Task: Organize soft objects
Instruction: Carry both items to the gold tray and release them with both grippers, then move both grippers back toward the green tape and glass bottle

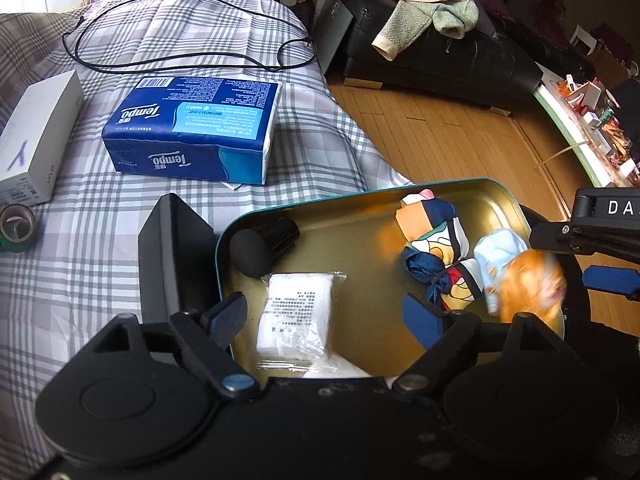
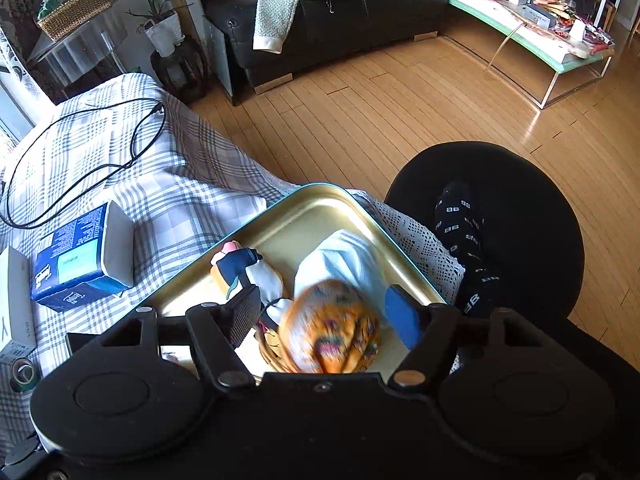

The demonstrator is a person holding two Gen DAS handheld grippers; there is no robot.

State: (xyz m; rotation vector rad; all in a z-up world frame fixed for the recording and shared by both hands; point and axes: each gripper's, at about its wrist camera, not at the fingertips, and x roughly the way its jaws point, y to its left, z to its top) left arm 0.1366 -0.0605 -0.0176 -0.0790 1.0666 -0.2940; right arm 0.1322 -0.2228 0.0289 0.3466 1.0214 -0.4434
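A gold-lined tin tray lies on the checked sheet. It holds a white sealed packet, a black foam ball with a black cap, a cartoon-print cloth, a pale blue cloth and a blurred orange bundle. My left gripper hangs open over the tray, with the packet lying between its fingers, untouched. My right gripper is open above the orange bundle. Both pads stand clear of the bundle. The pale blue cloth lies behind it.
On the sheet sit a blue Tempo tissue pack, a white box, a tape roll, a looped black cable and a black block against the tray. A person's patterned sock rests on a black stool to the right.
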